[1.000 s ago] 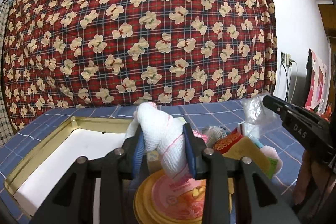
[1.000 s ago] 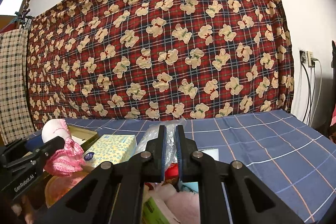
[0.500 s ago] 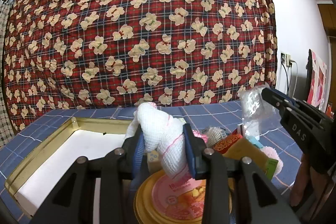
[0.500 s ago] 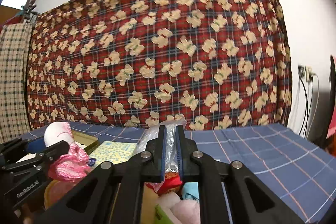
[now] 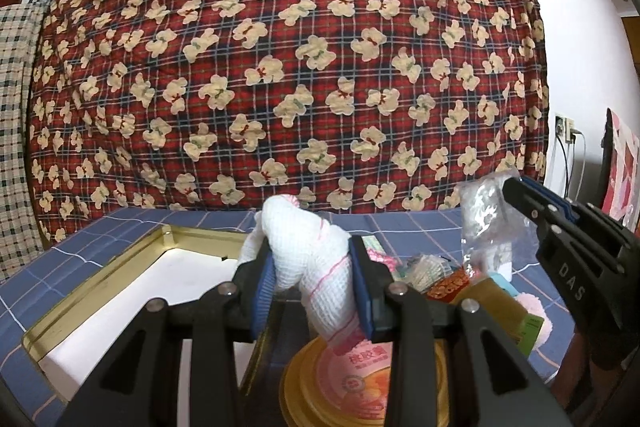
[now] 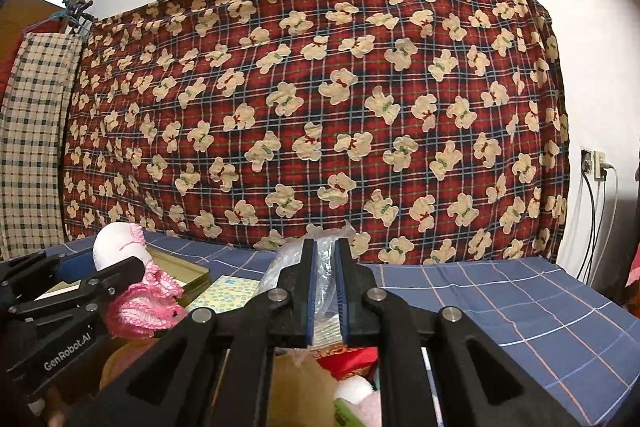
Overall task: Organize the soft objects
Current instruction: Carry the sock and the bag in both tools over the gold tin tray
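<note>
My left gripper (image 5: 314, 279) is shut on a white waffle-knit cloth (image 5: 312, 259) with pink trim, held above a round yellow tin (image 5: 360, 387). From the right wrist view the same cloth (image 6: 128, 283) shows at the left, white on top and pink-frilled below, in the left gripper (image 6: 132, 269). My right gripper (image 6: 325, 287) is shut on a clear crinkly plastic bag (image 6: 320, 267), lifted over a heap of soft things. In the left wrist view that bag (image 5: 488, 215) hangs at the right from the right gripper (image 5: 516, 193).
A gold-rimmed tray (image 5: 96, 295) with a white floor lies at the left on the blue checked cover (image 6: 500, 299). A patterned tissue box (image 6: 224, 293), a red packet (image 5: 448, 281) and pink fluffy items (image 5: 532, 307) crowd the middle. A red teddy-print blanket (image 5: 288, 75) hangs behind.
The right gripper has carried the plastic bag a little upward and sideways, rolling slightly. The left gripper and its cloth have stayed about where they were.
</note>
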Motion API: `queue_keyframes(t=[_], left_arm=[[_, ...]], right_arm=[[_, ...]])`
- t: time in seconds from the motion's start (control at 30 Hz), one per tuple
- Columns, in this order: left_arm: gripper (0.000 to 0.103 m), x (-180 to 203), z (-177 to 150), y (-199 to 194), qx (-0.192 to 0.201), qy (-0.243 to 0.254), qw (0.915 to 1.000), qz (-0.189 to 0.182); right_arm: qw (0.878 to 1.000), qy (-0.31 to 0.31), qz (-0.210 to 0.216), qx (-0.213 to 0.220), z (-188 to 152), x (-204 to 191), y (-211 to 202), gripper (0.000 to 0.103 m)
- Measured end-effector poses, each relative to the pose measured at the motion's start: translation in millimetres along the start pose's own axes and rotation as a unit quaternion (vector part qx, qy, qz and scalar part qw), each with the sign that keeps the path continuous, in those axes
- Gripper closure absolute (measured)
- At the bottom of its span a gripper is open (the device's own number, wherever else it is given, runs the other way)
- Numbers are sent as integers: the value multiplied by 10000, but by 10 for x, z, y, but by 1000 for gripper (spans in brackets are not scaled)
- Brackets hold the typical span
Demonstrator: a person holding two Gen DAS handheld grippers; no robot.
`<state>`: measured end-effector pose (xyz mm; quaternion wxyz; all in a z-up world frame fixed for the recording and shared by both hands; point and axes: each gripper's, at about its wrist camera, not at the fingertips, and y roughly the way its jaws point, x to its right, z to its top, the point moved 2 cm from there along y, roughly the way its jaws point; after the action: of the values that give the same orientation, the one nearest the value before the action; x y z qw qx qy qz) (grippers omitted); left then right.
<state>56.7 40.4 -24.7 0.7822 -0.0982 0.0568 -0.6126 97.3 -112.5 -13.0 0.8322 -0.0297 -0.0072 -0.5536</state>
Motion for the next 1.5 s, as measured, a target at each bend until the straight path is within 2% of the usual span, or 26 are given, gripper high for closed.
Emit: queue_keyframes(t=[0.67,1.3,1.5], left_arm=[[69,-314,-20,48,-126,-225,9981,565],[69,-706,-37,12,-172,-323,9972,651],[69,-729,-47,-6,-183,-314,9972,650]], right_arm=[[9993,-74,315,-181,-12,-355,161,93],[9959,-145,730,-511,-36,-783,368,93],[9943,-213,836,-619,-52,-880,414,93]])
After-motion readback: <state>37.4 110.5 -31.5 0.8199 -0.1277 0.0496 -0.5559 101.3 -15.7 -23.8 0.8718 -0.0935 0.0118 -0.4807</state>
